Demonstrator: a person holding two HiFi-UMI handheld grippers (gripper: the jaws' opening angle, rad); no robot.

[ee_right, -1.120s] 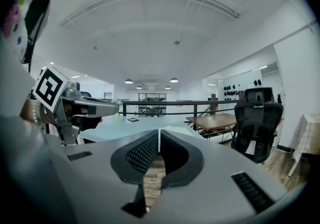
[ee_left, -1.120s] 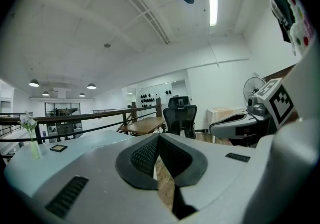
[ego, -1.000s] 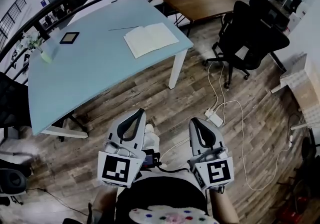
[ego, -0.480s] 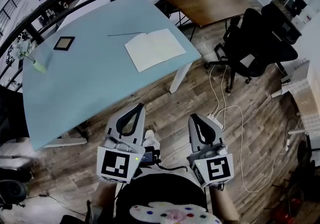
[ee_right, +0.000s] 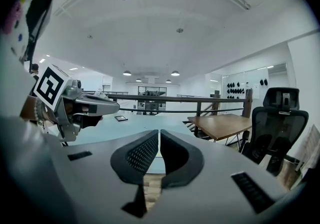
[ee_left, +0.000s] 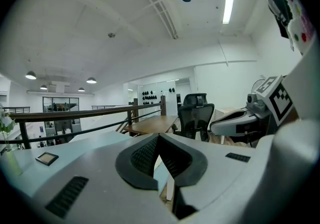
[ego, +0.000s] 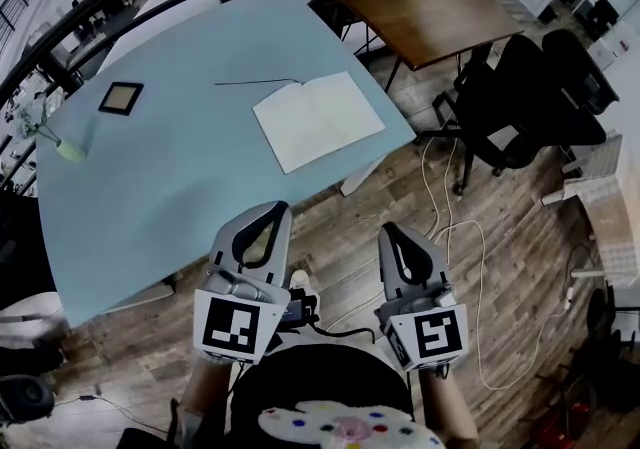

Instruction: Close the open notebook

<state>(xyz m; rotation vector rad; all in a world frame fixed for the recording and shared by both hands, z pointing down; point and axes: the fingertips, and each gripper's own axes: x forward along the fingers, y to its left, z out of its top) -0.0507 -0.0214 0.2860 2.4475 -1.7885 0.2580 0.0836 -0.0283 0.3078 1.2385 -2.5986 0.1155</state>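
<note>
The open notebook point(ego: 318, 120) lies flat with blank white pages near the right corner of the light blue table point(ego: 180, 187). A thin pen point(ego: 255, 82) rests just beyond it. Both grippers hang in front of the person's body over the wooden floor, short of the table's near edge. My left gripper point(ego: 278, 207) is shut with nothing in it, its pads meeting at the tip point(ee_left: 158, 135). My right gripper point(ego: 388, 229) is also shut and empty point(ee_right: 159, 132). Neither touches the notebook.
A small dark framed tablet point(ego: 120, 97) and a vase with flowers point(ego: 45, 127) sit at the table's far left. A brown wooden table point(ego: 420, 12) and black office chairs point(ego: 520, 97) stand to the right. White cables point(ego: 450, 237) trail across the floor.
The table and notebook have drawn nearer and lower in the head view as the person walks toward them. Both grippers stay shut, held side by side in front of the body.
</note>
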